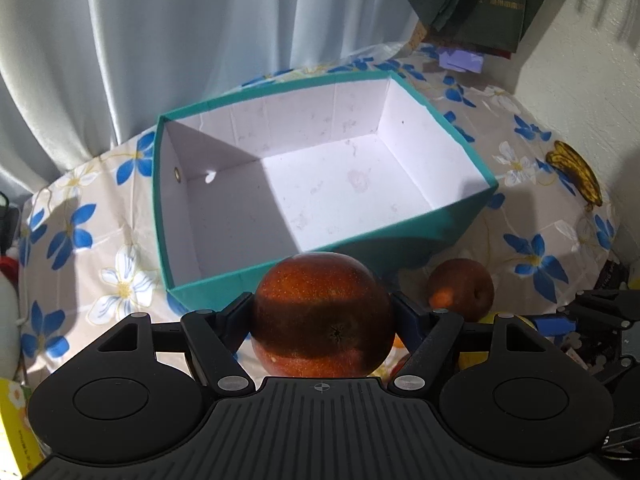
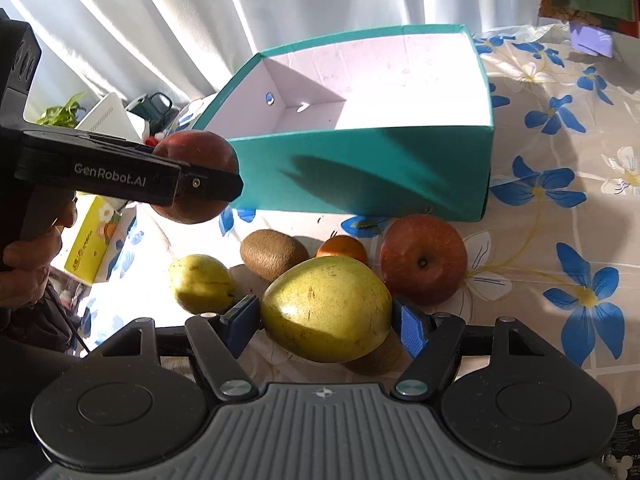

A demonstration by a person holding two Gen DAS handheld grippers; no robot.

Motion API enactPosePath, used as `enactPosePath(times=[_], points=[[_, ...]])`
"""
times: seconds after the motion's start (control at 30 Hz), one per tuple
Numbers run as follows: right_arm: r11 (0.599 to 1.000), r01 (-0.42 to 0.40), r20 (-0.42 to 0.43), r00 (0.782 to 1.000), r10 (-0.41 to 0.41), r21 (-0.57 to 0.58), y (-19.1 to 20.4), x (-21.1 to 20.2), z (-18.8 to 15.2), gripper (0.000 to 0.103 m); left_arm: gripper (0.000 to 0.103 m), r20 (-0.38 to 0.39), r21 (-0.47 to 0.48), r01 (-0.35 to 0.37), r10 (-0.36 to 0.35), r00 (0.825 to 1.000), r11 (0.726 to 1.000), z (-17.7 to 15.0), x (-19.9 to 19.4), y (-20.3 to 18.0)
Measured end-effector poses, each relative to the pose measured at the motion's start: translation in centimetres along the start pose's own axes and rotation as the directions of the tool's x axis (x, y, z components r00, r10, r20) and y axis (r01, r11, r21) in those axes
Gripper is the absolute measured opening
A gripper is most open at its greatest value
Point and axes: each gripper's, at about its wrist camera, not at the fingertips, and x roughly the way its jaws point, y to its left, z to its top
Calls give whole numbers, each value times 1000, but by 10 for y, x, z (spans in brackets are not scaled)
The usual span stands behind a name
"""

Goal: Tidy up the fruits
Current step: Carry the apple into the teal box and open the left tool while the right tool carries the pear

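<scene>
Both fruits are lifted, the carry step; the left gripper point(image 1: 323, 316) clamps a round red apple point(image 1: 322, 314) near the empty teal cardboard box point(image 1: 436, 236); the right gripper point(image 2: 325, 316) grips a yellow-green mango point(image 2: 326, 310); next, probably, each needs carrying over the rim and releasing.

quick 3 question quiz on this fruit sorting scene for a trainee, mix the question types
1. True or false: the teal box already has fruit inside it.
2. What does the right gripper hold? A) a kiwi B) a large yellow-green fruit C) a banana
3. Fill in: the left gripper is closed on a red ____.

Key
1. False. The box's white inside is bare in both views.
2. B. The yellow-green fruit sits between its blue pads, above the kiwi, orange, pear and second apple on the cloth.
3. apple. The red apple is clamped near the box's front wall.
</scene>
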Motion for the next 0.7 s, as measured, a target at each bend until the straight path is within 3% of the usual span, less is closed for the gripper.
enactPosePath(times=[0.33, 0.43, 0.7], points=[[999, 17, 63, 998, -19, 40, -12, -10, 8, 72, 78, 47, -51, -125, 128, 991, 991, 48, 30, 8], [998, 25, 81, 996, -30, 62, -18, -13, 10, 72, 78, 17, -65, -173, 175, 984, 983, 58, 52, 12], [992, 44, 123, 991, -59, 116, -31, -19, 15, 72, 78, -91, -72, -206, 199, 976, 976, 58, 99, 17]])
